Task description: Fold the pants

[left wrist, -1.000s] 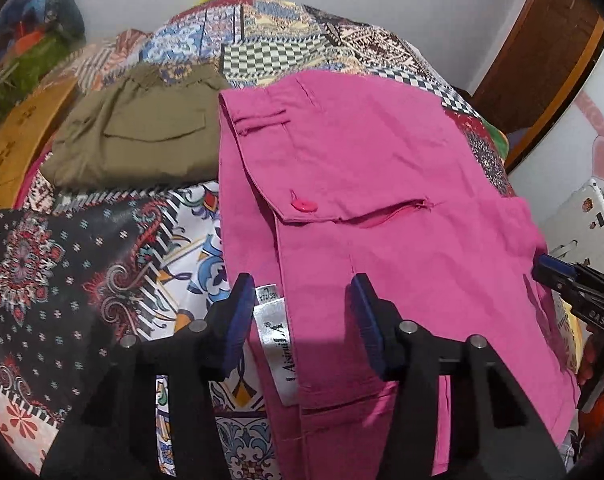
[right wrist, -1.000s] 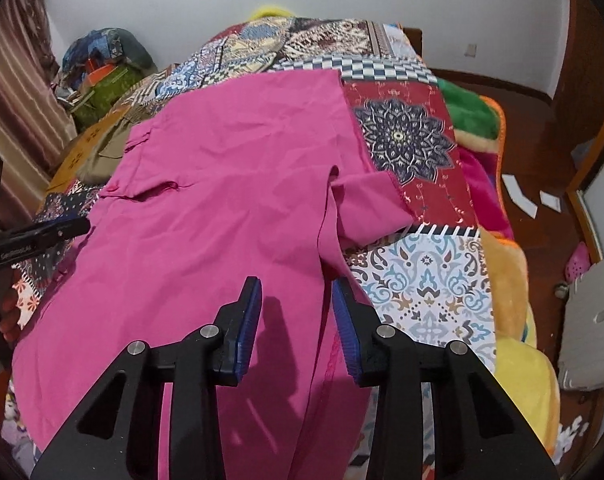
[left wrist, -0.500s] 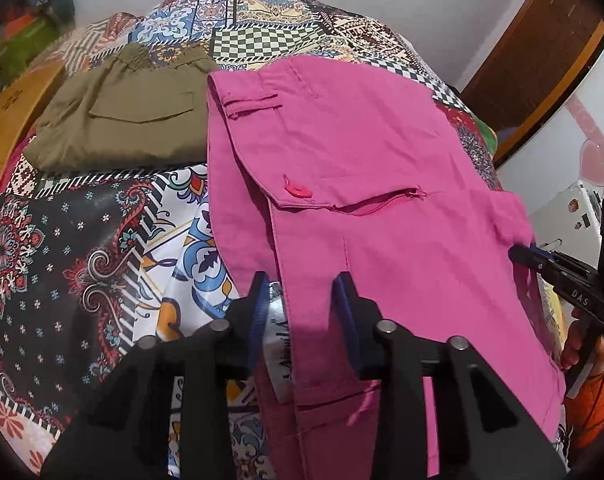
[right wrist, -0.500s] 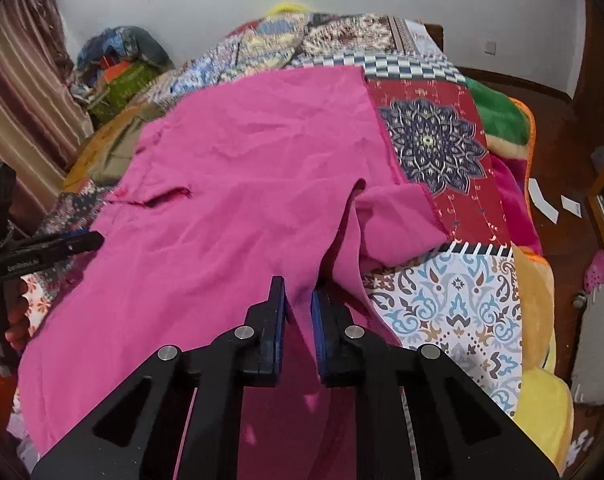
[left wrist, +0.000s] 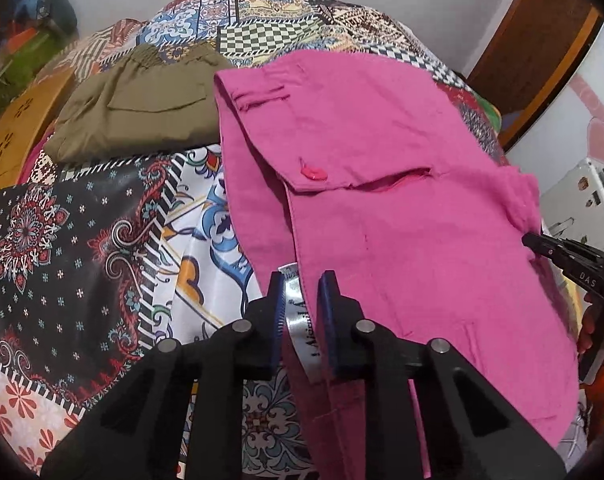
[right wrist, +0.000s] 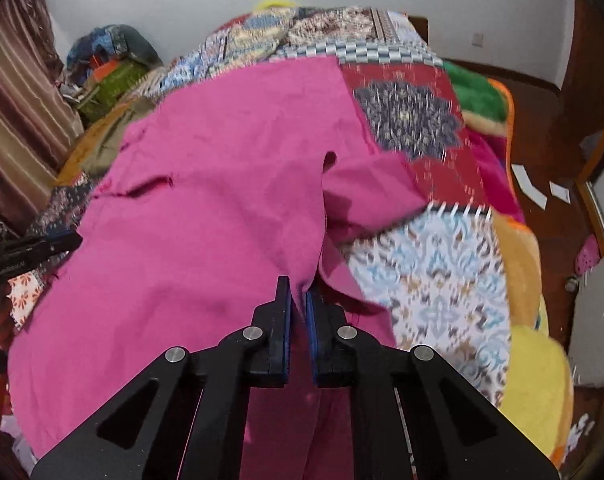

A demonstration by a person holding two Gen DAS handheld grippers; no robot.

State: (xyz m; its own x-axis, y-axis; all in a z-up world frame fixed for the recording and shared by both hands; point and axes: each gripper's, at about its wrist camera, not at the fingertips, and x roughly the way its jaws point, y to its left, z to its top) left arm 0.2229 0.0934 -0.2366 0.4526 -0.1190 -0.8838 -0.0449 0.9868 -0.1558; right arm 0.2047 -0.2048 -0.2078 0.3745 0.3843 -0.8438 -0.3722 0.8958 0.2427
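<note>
Pink pants (left wrist: 381, 168) lie spread on a patchwork bedspread (left wrist: 82, 240), flap pocket with a pink button up. My left gripper (left wrist: 302, 312) is shut on the pants' near edge, pinching the fabric and its white label (left wrist: 298, 316). In the right wrist view the pink pants (right wrist: 206, 208) fill the middle, and my right gripper (right wrist: 298, 300) is shut on a raised ridge of their fabric at the near edge. The right gripper shows at the right edge of the left wrist view (left wrist: 565, 256); the left gripper shows at the left edge of the right wrist view (right wrist: 30, 256).
Folded olive pants (left wrist: 138, 116) lie on the bed beyond the pink ones, to the left. A wooden board (left wrist: 18, 136) and a pile of clutter (right wrist: 110, 68) sit at the bed's left side. The bed's right edge drops to a dark floor (right wrist: 541, 140).
Both grippers have closed from open onto the near edge of the pink pants. The right view has moved in and the fabric between its fingers has bunched up.
</note>
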